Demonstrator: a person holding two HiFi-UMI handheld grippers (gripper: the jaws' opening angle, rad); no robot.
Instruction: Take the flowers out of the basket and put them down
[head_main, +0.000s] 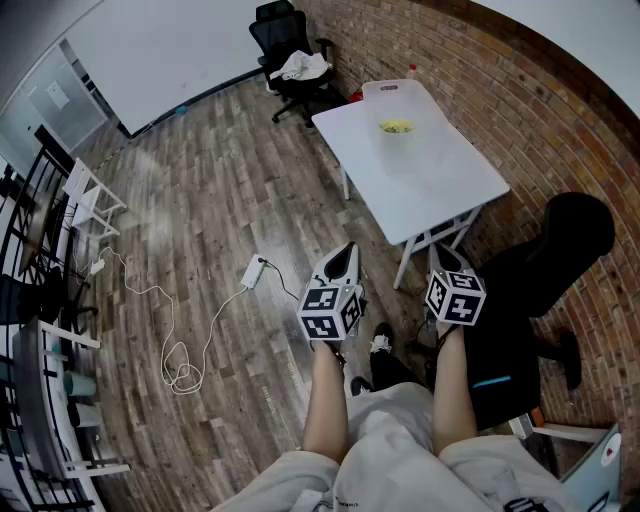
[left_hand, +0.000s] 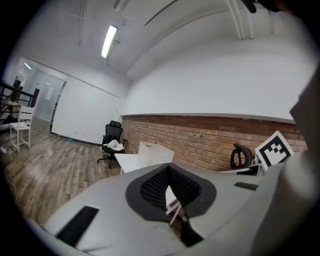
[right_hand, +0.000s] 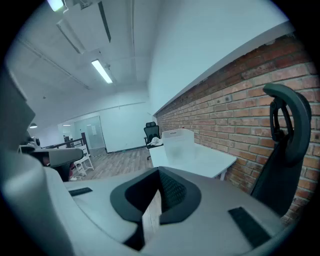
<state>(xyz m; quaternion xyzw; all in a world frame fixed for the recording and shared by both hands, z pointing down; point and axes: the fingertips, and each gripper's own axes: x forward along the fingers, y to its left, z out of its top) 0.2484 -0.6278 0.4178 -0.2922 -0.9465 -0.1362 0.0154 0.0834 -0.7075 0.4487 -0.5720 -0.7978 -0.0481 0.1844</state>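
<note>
Right gripper view shows the right gripper (right_hand: 159, 171) with its jaw tips together and nothing between them. The left gripper (left_hand: 169, 169) reads the same in its own view: closed and empty. Both are held over the wooden floor (head_main: 200, 200), short of the white table (head_main: 440, 190). The basket (head_main: 395, 92) stands at the table's far end, ahead and slightly right, well apart from both grippers. A yellow cluster, judged to be the flowers (head_main: 397, 126), shows at its near side; whether it lies inside cannot be told. The right gripper is judged marginally nearer. The stems' long axis is too small to read.
</note>
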